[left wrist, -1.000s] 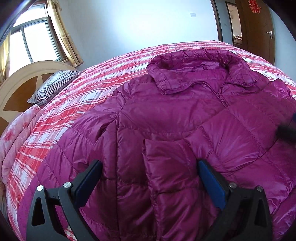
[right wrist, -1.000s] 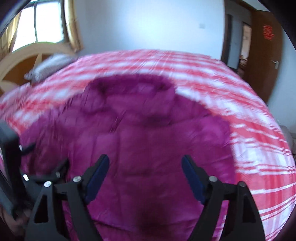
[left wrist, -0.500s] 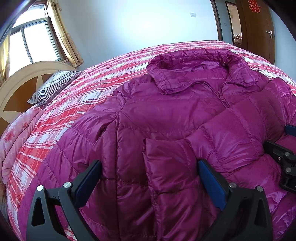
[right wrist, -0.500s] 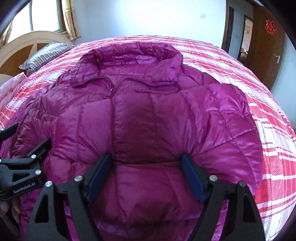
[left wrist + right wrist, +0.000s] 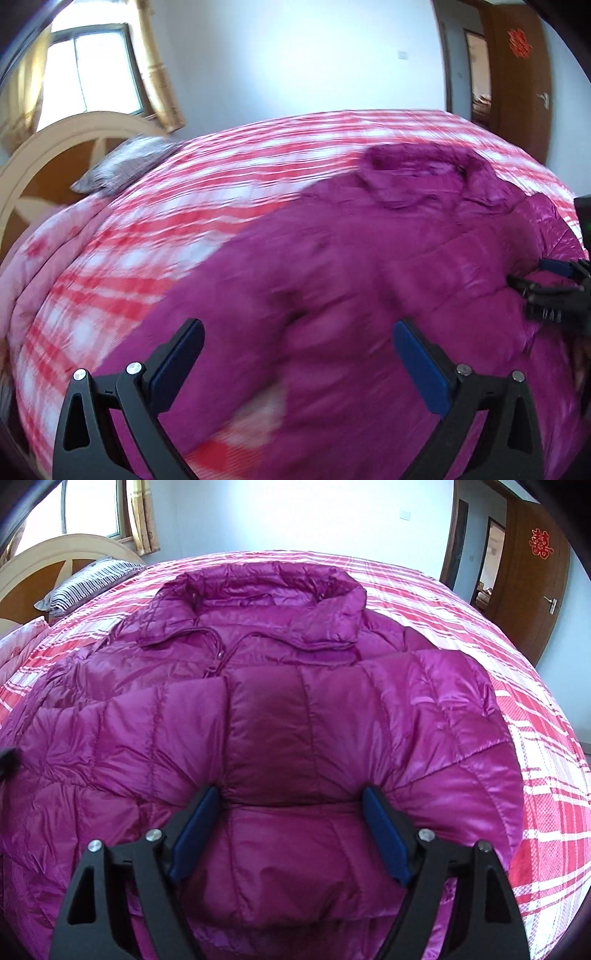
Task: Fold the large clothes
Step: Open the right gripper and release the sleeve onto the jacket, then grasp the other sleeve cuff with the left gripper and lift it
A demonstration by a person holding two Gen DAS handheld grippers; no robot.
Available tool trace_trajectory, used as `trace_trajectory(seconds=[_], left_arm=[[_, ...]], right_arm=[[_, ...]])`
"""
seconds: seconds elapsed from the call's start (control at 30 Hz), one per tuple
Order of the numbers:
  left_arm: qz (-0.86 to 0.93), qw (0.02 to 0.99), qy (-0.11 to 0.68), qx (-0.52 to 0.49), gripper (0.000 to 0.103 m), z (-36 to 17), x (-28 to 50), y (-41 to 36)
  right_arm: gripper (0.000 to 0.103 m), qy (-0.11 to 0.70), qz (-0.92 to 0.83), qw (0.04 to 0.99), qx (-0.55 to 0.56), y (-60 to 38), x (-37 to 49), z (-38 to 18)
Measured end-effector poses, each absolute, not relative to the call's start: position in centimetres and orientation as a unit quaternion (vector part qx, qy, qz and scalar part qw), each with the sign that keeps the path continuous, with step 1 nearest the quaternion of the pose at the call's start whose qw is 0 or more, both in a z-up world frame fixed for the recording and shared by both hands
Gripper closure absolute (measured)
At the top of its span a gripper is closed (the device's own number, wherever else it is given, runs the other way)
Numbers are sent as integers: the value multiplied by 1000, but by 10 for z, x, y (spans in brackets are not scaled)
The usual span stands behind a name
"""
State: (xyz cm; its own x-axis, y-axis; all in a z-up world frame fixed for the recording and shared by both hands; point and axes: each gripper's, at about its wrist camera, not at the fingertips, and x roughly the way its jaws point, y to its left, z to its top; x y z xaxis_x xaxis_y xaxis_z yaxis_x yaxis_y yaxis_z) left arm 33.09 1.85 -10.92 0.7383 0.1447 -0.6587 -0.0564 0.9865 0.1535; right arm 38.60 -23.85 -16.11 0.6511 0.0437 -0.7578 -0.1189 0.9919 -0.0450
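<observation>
A magenta down jacket [image 5: 295,709] is laid flat, collar away, on a bed covered by a red-and-white plaid quilt [image 5: 546,738]. The right gripper [image 5: 291,827] is pressed into a padded fold with its jaws partly spread. The left gripper [image 5: 295,354] is spread wide above the blurred jacket. A striped pillow [image 5: 88,583] is seen by the headboard [image 5: 44,554], and a wooden door [image 5: 535,572] stands beyond.

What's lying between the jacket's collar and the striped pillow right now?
Only bare red plaid bedspread separates the purple jacket collar from the striped pillow; the right wrist view shows it sharply, the left wrist view blurred.
</observation>
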Motion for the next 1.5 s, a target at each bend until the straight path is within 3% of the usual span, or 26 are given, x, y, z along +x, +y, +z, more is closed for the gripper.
trace_trajectory(seconds=[0.27,0.5,0.57,0.7,0.77,0.83,1.17,1.5], left_arm=[[223,906,357,-34,1,-106,235,200],[223,903,357,-85,2,-129,219,208],[220,902,362,-82,10,-135,224,202],[209,894,390,-75,59,-153,237,195],[212,895,386,-67,67,-155,237,195],[201,901,379,-57,88,-150,235,191],[178,934,310,-17,94,-93,228,181],[132,967,218,1,95,10,245,149]], right_arm=[[20,411,36,909,-62,-234,386,-160],[20,409,32,910,-67,-232,385,-160],[20,408,31,910,-69,-232,384,-160],[20,407,30,910,-69,-232,384,-160],[20,406,29,911,-70,-231,383,-159],[20,406,28,911,-71,-231,383,-159],[19,404,27,912,-73,-232,382,-159],[18,404,23,912,-74,-233,383,-159]])
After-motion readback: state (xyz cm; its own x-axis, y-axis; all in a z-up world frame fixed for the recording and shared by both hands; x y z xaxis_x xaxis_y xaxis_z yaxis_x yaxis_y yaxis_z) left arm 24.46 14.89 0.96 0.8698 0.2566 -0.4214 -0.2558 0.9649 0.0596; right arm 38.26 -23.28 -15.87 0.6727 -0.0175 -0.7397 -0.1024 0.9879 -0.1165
